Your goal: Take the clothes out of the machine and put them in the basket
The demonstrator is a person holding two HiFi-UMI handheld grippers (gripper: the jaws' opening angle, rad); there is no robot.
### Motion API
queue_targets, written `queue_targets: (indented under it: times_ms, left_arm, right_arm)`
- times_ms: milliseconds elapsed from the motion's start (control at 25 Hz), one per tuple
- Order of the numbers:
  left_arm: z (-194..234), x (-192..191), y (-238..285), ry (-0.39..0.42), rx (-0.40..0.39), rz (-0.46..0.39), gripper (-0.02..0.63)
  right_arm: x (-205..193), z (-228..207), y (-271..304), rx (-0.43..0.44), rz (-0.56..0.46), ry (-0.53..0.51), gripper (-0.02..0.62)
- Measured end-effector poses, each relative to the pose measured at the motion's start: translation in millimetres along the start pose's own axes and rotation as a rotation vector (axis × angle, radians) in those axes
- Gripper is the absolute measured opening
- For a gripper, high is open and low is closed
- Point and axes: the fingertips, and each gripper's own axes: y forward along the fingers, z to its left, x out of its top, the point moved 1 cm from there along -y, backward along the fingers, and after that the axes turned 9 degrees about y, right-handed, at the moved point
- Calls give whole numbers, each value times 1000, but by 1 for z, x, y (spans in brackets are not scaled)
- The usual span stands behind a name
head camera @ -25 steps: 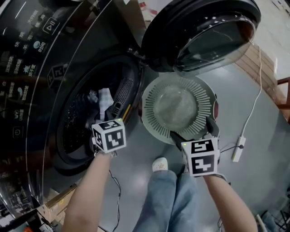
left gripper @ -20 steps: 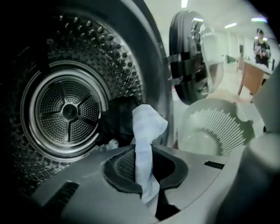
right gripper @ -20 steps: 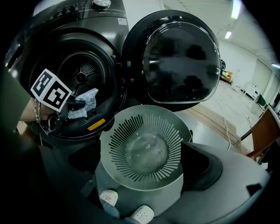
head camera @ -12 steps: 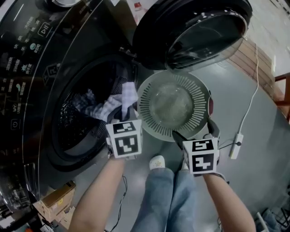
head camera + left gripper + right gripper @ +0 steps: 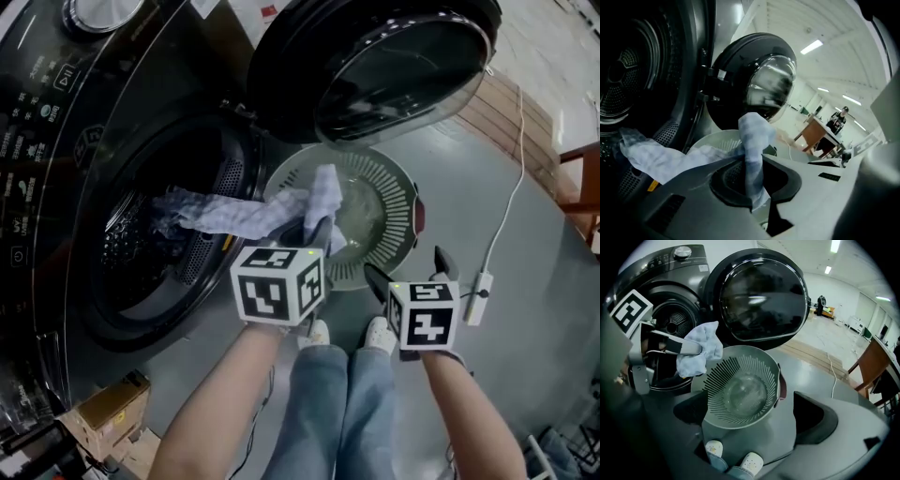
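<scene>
The washing machine (image 5: 56, 187) is a dark, glossy cabinet with a printed control panel. Its round door (image 5: 375, 66), black-rimmed with a domed glass bowl, stands swung open above the floor (image 5: 525, 309), which is smooth and grey. The drum (image 5: 141, 253) is perforated metal behind a dark ring. Just beside the machine's mouth sits the basket (image 5: 398, 202), a round, pale grey-green plastic bowl with radial slots in its wall and a smooth bottom.

A soft, crumpled cloth (image 5: 244, 211), pale blue-white with a faint check, stretches as a long strip from inside the drum out across its lip; its bunched end stands over the basket's near-left rim.

The left gripper (image 5: 314, 230) points slantwise down toward the basket, its jaws closed tight on the cloth (image 5: 752, 154), a fold poking up between the pads. The right gripper (image 5: 408, 272) hangs just beside the basket's near edge, angled steeply down, jaws wide apart and holding nothing, with the basket (image 5: 740, 390) beyond them
</scene>
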Motion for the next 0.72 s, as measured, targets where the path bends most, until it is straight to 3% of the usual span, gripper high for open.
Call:
queue_targets:
  times_ms: [200, 440, 560, 720]
  left_arm:
    - [-12, -2, 7, 48, 42, 31, 38]
    - [-35, 2, 16, -70, -80, -14, 38]
    - [-43, 3, 22, -102, -90, -28, 38]
    - [-64, -1, 28, -145, -180, -23, 39]
  right_arm:
    - [-3, -20, -5, -20, 11, 8, 566]
    - [-6, -31, -7, -18, 14, 19, 566]
    - [-8, -37, -6, -20, 16, 28, 566]
    - [-15, -46, -7, -29, 31, 37, 566]
